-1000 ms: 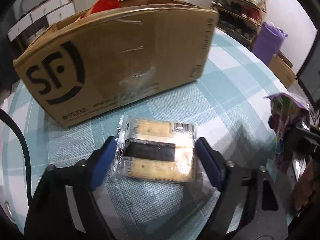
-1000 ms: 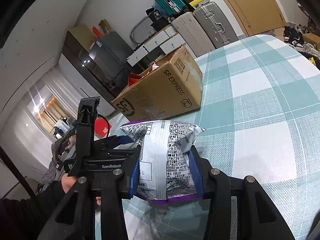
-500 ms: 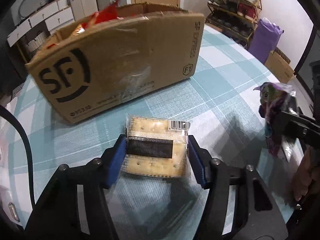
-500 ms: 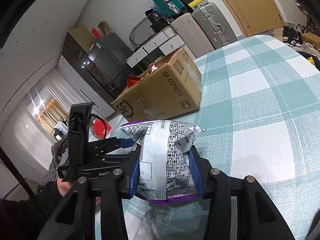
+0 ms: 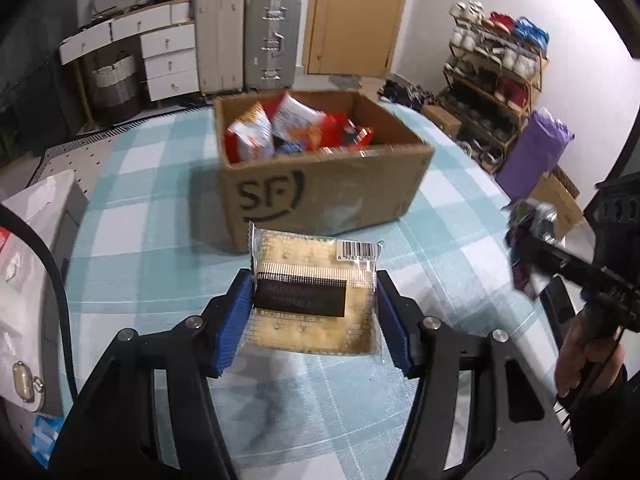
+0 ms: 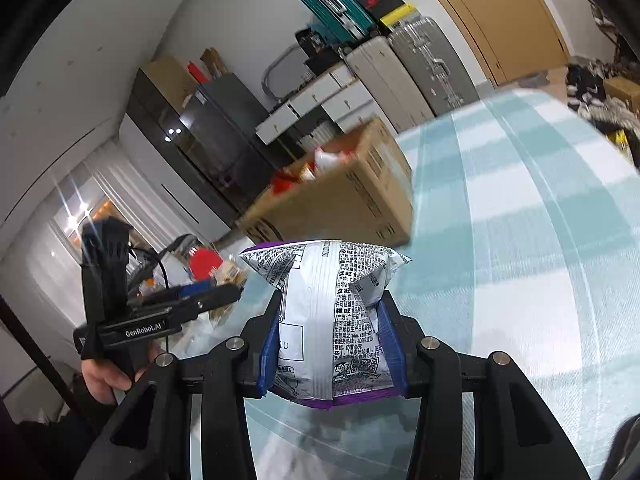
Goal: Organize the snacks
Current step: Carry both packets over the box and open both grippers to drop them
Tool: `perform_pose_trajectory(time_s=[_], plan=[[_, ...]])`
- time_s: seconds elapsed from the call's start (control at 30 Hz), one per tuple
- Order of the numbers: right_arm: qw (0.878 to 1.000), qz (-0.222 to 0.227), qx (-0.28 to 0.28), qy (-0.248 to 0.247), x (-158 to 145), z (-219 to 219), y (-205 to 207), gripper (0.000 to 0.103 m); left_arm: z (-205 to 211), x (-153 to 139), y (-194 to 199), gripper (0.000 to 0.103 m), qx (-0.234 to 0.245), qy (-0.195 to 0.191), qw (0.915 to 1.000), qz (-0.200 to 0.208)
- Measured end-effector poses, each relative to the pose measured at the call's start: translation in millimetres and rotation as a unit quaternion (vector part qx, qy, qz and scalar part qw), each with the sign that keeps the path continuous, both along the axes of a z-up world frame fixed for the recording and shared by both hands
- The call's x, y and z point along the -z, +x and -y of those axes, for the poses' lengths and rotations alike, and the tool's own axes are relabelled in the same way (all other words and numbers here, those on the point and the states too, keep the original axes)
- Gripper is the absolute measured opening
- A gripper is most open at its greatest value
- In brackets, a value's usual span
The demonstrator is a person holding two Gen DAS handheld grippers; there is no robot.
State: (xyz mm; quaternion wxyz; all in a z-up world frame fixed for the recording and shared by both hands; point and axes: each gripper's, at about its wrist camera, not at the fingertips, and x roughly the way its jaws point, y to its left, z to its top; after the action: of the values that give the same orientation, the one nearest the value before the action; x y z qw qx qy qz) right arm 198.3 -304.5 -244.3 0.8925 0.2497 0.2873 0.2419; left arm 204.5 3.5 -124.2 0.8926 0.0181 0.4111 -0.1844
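Two snacks are in my grippers above the checked table (image 5: 132, 216). Near its far edge stands the open cardboard box (image 5: 320, 188), full of packets. My left gripper (image 5: 314, 304) clamps a flat cracker pack (image 5: 316, 292); my right gripper (image 6: 332, 344) squeezes a purple-edged chip bag (image 6: 328, 320).

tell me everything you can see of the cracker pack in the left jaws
The cracker pack is a flat, square, clear plastic wrapper showing pale golden crackers, with a black label band across its middle and a white barcode sticker at its top right corner. It is held clear of the checked tablecloth, clamped on both side edges by blue pads.
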Motion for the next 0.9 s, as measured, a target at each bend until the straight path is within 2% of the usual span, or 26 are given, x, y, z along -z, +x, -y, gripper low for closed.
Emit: perform_pose_trajectory(time_s=[0.1, 0.17, 0.27, 0.43, 0.6, 0.77, 0.9], plan=[[1.000, 0.026, -0.009, -0.012, -31.0, -4.9, 0.9, 0.045, -14.1, -20.4, -0.4, 0.057, -0.014, 0.006, 0.9998, 0.015], [0.999, 0.040, -0.019, -0.014, -54.1, -8.5, 3.9, 0.045, -26.0, -37.0, -1.2, 0.057, -0.021, -0.005, 0.9995, 0.022], [0.998, 0.049, -0.028, -0.010, -78.9, -11.8, 9.3, 0.045, -35.0, -57.9, -0.4, 0.057, -0.030, -0.010, 0.9987, 0.041], [0.997, 0.060, -0.033, -0.024, -115.2, -19.4, 20.4, 0.045, -44.7, -109.0, 1.2, 0.057, -0.045, -0.022, 0.9955, 0.081], [0.996, 0.071, -0.037, -0.025, -151.0, -25.2, 33.8, 0.045, -41.2, -154.1, 5.5, 0.057, -0.039, -0.019, 0.9926, 0.113], [0.994, 0.097, -0.026, -0.046, -189.3, -27.6, 52.7, 0.045, -32.3, -189.6, 15.5, 0.057, -0.032, -0.007, 0.9899, 0.138], [0.990, 0.123, -0.013, -0.072, -216.7, -29.2, 68.7, 0.045, -27.5, -215.3, 28.7, 0.057, -0.026, -0.018, 0.9898, 0.139]])
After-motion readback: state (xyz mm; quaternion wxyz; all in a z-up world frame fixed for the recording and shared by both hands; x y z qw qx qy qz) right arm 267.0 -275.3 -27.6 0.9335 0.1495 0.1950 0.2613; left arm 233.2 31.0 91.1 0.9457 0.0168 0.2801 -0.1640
